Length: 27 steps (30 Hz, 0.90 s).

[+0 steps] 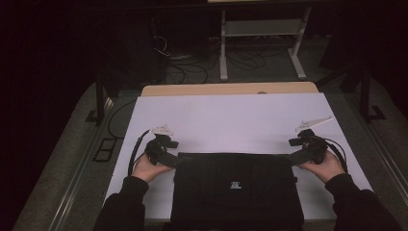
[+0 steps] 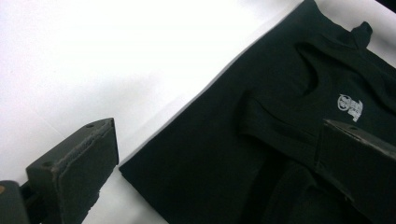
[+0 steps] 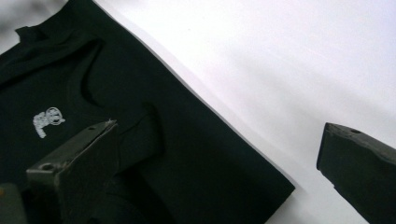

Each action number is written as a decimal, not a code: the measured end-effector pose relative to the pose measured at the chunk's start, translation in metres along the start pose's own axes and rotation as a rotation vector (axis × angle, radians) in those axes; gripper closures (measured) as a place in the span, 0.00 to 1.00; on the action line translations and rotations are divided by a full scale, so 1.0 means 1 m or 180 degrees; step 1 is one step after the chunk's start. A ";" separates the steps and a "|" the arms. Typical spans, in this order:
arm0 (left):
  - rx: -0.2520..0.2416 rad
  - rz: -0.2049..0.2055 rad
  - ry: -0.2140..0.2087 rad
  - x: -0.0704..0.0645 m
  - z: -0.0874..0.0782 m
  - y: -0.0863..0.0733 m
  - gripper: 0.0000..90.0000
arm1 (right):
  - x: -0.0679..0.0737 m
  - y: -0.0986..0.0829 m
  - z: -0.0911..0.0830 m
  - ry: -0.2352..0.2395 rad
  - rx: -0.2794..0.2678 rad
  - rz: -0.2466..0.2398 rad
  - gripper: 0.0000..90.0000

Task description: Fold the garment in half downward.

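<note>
A folded black garment (image 1: 236, 190) is laid flat on the white counter (image 1: 231, 118), at the near edge and centred between the 2 hands; its long axis is taken to run left to right across the counter. A small white logo (image 1: 235, 185) is seen near its middle. The left gripper (image 1: 169, 161) is placed at the garment's far left corner, and the right gripper (image 1: 294, 158) at its far right corner, so each corner is nearest to the gripper on its own side, with neither hand clearly closer than the other. In the left gripper view, the left gripper (image 2: 219, 158) is spread wide: 1 jaw is over the bare counter (image 2: 93, 56) and the other over the garment (image 2: 224, 154), with the corner lying between them. In the right gripper view, the same is recorded in mirror form: the right gripper (image 3: 217, 158) is wide open, straddling the corner of the garment (image 3: 187, 144), with 1 jaw over cloth and 1 over the counter (image 3: 289, 60). Nothing is held by either gripper. Whether the jaws over the cloth are touching it cannot be told. The coming move is judged to be a closing of both grippers on the 2 far corners.
</note>
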<state>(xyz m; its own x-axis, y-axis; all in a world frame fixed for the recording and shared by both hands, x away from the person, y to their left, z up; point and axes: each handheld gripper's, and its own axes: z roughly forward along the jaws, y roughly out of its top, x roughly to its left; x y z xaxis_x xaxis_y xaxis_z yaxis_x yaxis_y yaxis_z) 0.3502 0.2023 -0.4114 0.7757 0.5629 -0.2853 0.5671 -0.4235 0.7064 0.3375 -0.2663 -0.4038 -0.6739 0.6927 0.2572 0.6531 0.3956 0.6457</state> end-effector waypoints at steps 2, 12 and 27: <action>-0.0020 -0.0008 0.0011 0.003 0.002 -0.002 0.00 | -0.002 -0.001 0.002 -0.0037 0.0044 0.0004 0.00; 0.0024 -0.0143 0.0038 0.019 0.008 -0.010 0.00 | -0.013 -0.008 0.008 -0.0070 0.0107 0.0045 0.01; 0.0150 -0.0105 0.0037 0.024 0.019 -0.018 0.00 | -0.027 -0.022 0.014 -0.0130 0.0197 0.0128 0.06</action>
<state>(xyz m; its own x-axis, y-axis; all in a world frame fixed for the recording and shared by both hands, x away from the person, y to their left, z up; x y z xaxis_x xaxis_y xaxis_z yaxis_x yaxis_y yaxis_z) 0.3636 0.2098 -0.4435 0.7533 0.5852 -0.3001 0.6049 -0.4375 0.6654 0.3466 -0.2853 -0.4348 -0.6329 0.7323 0.2515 0.7002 0.4027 0.5896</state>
